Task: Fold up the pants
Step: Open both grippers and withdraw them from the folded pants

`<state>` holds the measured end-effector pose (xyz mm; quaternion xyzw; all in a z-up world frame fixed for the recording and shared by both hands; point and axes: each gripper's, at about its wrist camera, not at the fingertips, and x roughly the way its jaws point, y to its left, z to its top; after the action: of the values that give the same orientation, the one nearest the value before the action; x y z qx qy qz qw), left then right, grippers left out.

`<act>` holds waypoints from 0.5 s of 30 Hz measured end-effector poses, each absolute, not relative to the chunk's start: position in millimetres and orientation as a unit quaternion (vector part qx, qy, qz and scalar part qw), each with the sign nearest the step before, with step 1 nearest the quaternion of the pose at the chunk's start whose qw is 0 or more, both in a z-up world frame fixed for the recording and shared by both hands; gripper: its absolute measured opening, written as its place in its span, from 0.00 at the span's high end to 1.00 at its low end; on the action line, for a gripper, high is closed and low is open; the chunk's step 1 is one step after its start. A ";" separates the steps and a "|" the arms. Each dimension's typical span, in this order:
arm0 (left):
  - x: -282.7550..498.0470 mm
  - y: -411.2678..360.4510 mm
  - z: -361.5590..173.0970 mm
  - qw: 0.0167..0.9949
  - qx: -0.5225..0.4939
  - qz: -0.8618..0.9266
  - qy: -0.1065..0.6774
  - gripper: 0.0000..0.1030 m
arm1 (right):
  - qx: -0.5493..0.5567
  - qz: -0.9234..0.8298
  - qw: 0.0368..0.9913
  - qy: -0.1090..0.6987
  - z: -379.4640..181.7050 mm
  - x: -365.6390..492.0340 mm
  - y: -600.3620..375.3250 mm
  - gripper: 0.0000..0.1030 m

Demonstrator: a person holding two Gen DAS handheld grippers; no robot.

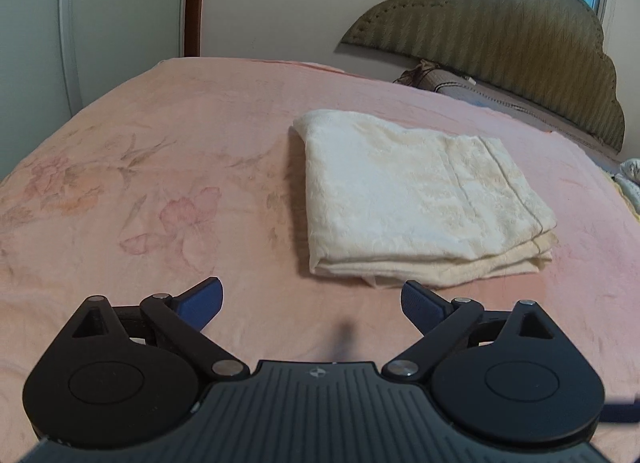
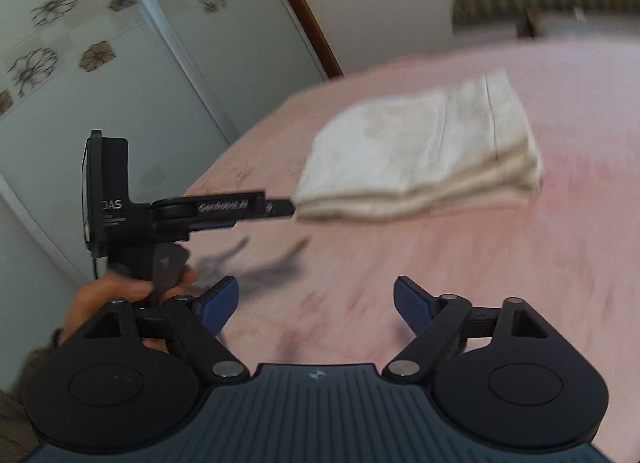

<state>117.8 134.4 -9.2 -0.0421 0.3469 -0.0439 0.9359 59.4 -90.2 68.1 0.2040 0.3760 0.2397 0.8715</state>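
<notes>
Evidently the cream pants [image 1: 420, 199] lay folded in a neat stack on the pink bed [image 1: 160, 183], released; left gripper [image 1: 312, 301] and right gripper [image 2: 316, 301] stood apart, empty, clear of the cloth.

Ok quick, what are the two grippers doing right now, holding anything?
Left gripper: jaws open, holding nothing; the folded cream fabric pants lie ahead on the pink floral blanket.
Right gripper: jaws open, holding nothing.
</notes>
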 end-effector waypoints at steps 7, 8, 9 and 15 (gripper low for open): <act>121.8 144.2 -13.3 0.934 -0.048 -0.022 0.353 0.06 | 0.255 0.291 0.839 0.383 74.8 47.6 -75.3 0.00; 122.2 143.7 -14.5 0.935 -0.041 -0.017 0.352 0.06 | 0.219 0.246 0.861 0.386 72.8 50.3 -70.1 0.00; 122.9 142.1 -15.7 0.936 -0.030 -0.011 0.351 0.06 | 0.185 0.204 0.878 0.390 69.1 54.3 -64.2 0.00; 128.3 136.7 -22.1 0.937 0.000 0.002 0.350 0.06 | 0.079 0.148 0.909 0.382 38.1 68.3 -34.7 0.00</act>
<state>128.3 136.7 -22.1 0.0004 0.3504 0.0022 0.9366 68.3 -34.7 38.1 0.0791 0.3821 0.1476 0.9088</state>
